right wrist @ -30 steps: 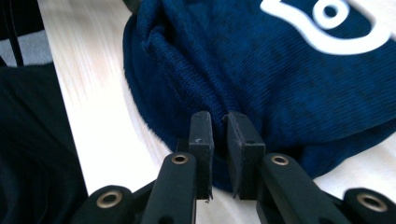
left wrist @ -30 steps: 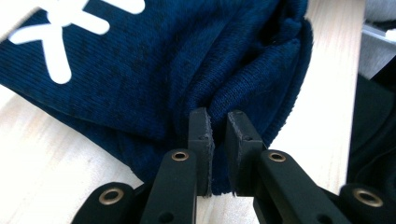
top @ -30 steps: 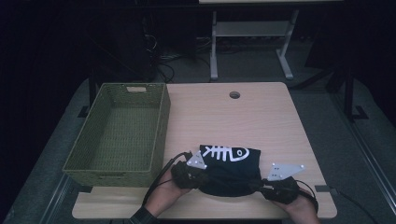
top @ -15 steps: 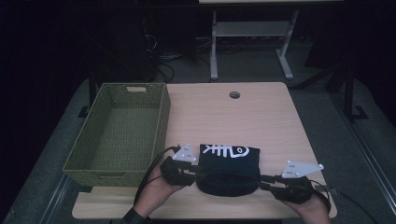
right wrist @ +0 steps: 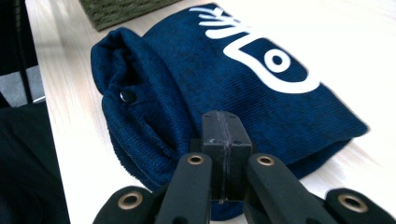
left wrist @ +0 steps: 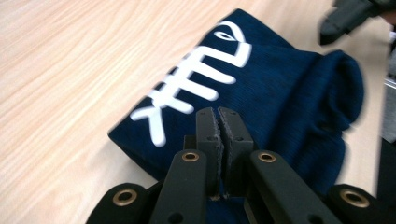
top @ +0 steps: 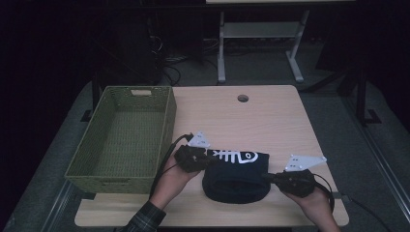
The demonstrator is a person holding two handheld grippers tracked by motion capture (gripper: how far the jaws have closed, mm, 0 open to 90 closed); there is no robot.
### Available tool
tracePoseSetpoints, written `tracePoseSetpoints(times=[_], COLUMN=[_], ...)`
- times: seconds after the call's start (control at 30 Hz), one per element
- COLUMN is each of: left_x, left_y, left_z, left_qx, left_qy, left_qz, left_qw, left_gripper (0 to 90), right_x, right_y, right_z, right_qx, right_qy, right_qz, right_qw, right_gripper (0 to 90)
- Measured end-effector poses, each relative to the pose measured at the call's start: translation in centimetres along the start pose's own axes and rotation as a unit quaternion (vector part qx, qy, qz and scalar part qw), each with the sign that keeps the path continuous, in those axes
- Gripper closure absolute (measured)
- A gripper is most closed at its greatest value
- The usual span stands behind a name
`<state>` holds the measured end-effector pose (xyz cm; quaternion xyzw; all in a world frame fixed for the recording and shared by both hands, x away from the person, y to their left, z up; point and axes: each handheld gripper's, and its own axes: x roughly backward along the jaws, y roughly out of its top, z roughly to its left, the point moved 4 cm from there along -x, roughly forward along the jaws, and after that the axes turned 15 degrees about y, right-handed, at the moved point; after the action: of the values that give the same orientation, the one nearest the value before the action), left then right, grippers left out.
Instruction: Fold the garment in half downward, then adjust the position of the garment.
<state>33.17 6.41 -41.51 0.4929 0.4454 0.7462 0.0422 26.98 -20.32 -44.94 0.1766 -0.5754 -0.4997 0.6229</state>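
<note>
A folded navy garment with a white fish-bone print lies near the table's front edge. My left gripper is at its left end, and in the left gripper view the left gripper has its pads together just over the garment. My right gripper is at the garment's right end; the right gripper view shows the right gripper shut above the rolled edge of the garment. Both pairs of jaws have just been closing, with no cloth visible between them.
A green woven basket stands empty on the left of the wooden table, close to the left hand. A round cable hole sits at the table's back. A metal stand and cables are on the floor behind.
Both grippers drew out to the garment's sides, then came back to its ends and rose a little. The garment now lies more compact.
</note>
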Motion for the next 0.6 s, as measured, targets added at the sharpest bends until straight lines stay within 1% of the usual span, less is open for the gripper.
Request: tracePoseSetpoints(times=[0.03,0.1,0.13,0.17,0.2,0.27,0.33,0.37,0.4,0.43,0.5,0.53,0.6], left_x=[-0.6,-1.8,-2.4,-3.0,-3.5,-4.5,-5.4,-5.8,-6.1,-6.4,-7.2,-7.5,-8.3], left_y=[0.2,0.4,0.5,0.5,0.4,0.3,0.1,0.0,0.0,-0.1,-0.2,-0.2,-0.3], left_z=[0.1,0.5,0.6,0.8,1.0,1.2,1.2,1.2,1.2,1.2,1.2,1.2,0.9], left_qx=[0.002,0.0,0.009,0.006,0.012,0.009,0.009,0.016,0.012,0.012,0.011,0.004,0.009], left_qy=[0.002,0.004,0.005,0.009,0.01,0.01,0.009,0.009,0.009,0.007,0.006,0.003,-0.004], left_qz=[0.003,0.013,0.017,0.021,0.025,0.038,0.048,0.048,0.049,0.052,0.057,0.063,0.069], left_qw=[1.0,0.9999,0.9998,0.9997,0.9996,0.9992,0.9988,0.9987,0.9987,0.9986,0.9983,0.998,0.9976], left_gripper=[87.5,87.5,87.5,87.5,87.5,88.3,88.9,89.3,89.8,89.8,90.0,90.0,90.0], right_x=[-0.2,-0.7,-1.0,-1.3,-1.6,-2.1,-2.6,-2.9,-3.2,-3.4,-3.9,-4.2,-4.9], right_y=[-0.1,-0.4,-0.6,-0.8,-1.0,-1.3,-1.5,-1.7,-1.8,-1.9,-2.1,-2.1,-2.2], right_z=[0.0,0.1,0.1,0.1,0.2,0.2,0.4,0.5,0.6,0.6,0.9,1.1,1.7], right_qx=[0.002,-0.003,-0.005,-0.005,-0.006,-0.005,-0.007,-0.008,-0.007,-0.005,-0.009,-0.01,-0.007], right_qy=[0.003,0.009,0.012,0.015,0.016,0.021,0.024,0.026,0.03,0.032,0.042,0.046,0.052], right_qz=[0.002,0.009,0.013,0.018,0.023,0.03,0.037,0.04,0.044,0.045,0.049,0.049,0.05], right_qw=[1.0,0.9999,0.9998,0.9997,0.9996,0.9993,0.999,0.9988,0.9986,0.9985,0.9979,0.9977,0.9973], right_gripper=[89.6,89.6,89.6,89.6,89.6,89.8,89.8,89.8,89.9,89.9,90.0,90.0,90.0])
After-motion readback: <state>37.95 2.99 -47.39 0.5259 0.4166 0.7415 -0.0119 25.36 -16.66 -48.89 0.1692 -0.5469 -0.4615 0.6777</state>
